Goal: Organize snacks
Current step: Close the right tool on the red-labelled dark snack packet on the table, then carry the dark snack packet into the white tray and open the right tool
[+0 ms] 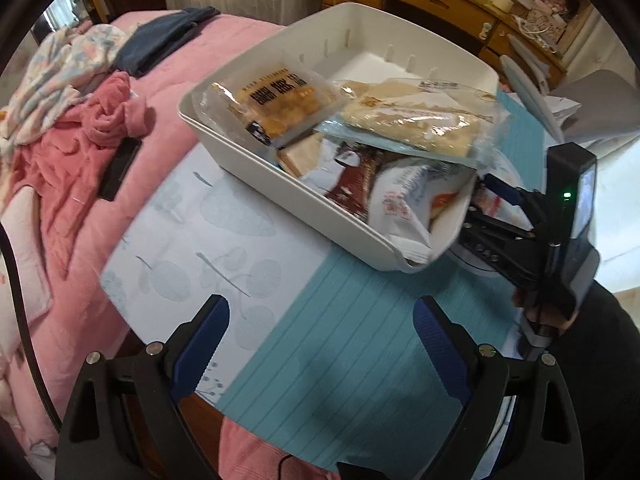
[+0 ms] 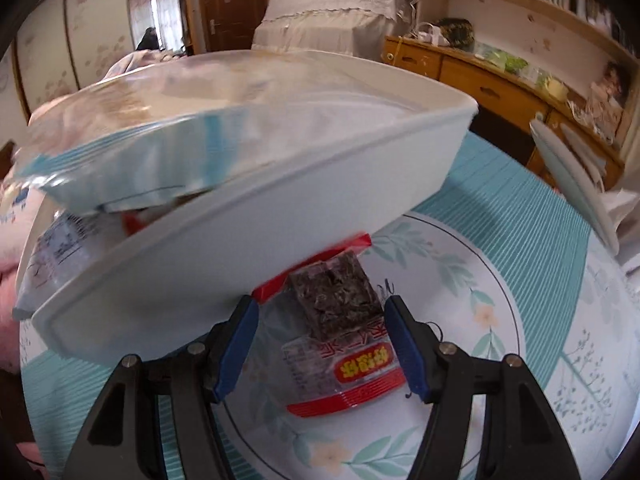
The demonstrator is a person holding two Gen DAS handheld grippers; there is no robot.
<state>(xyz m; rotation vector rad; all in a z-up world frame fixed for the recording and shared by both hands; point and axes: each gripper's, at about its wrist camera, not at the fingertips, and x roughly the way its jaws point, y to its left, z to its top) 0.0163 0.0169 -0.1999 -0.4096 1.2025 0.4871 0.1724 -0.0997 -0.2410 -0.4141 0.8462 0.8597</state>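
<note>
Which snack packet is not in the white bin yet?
The red-trimmed packet with the dark block, lying on the floral plate between the right gripper's fingers.

Both grippers share one build: the left gripper (image 1: 320, 324) and right gripper (image 2: 320, 320) have black angular frames, silver round screws at the pivots, and blue ribbed pads (image 1: 436, 344) inside each finger. The right hand (image 1: 548, 316) wears a black sleeve (image 1: 600, 360).
</note>
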